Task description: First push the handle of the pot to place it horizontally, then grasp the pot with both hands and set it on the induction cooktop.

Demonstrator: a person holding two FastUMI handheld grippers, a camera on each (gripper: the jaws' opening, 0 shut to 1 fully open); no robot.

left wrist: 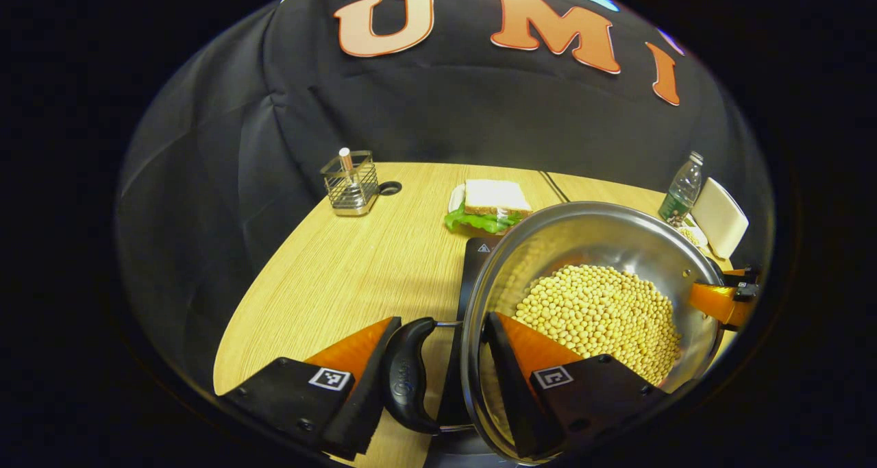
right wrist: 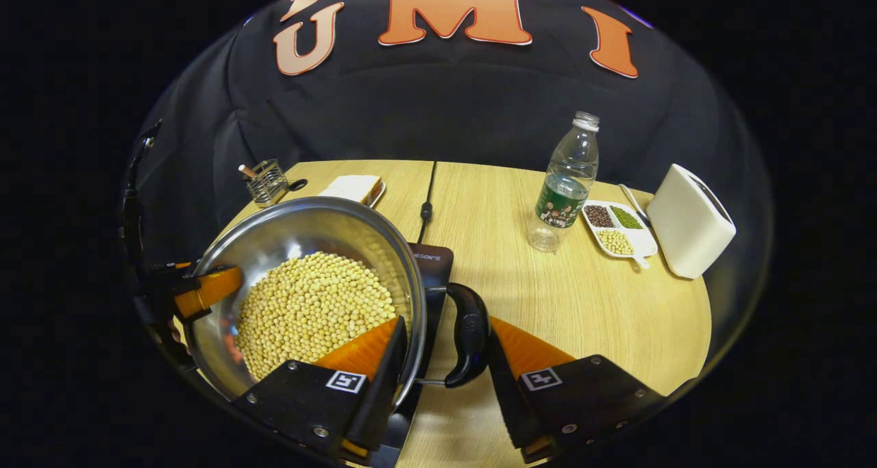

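Polished steel pot [left wrist: 589, 249], round, full of matte yellow soybeans [left wrist: 603, 317], sits over the flat black induction cooktop [right wrist: 431, 262]. Left gripper [left wrist: 438, 345] straddles the glossy black loop handle [left wrist: 408, 375] and rim, one finger outside, one inside the pot; can't tell if they're pressing. Right gripper [right wrist: 445, 345] straddles the opposite handle [right wrist: 469, 341] likewise. Beyond the tongs: light woodgrain round table [right wrist: 582, 303], sandwich [left wrist: 490, 204], clear plastic bottle [right wrist: 565, 180]. Black cloth wall behind.

Light wood-grain worktop [right wrist: 521, 297], rounded edge. Resting on it: black flat induction cooktop [right wrist: 430, 262], wire-mesh metal caddy [left wrist: 351, 183], sandwich with lettuce [left wrist: 488, 206], clear plastic bottle [right wrist: 566, 183], white divided tray of beans [right wrist: 616, 229], white boxy toaster [right wrist: 688, 221].
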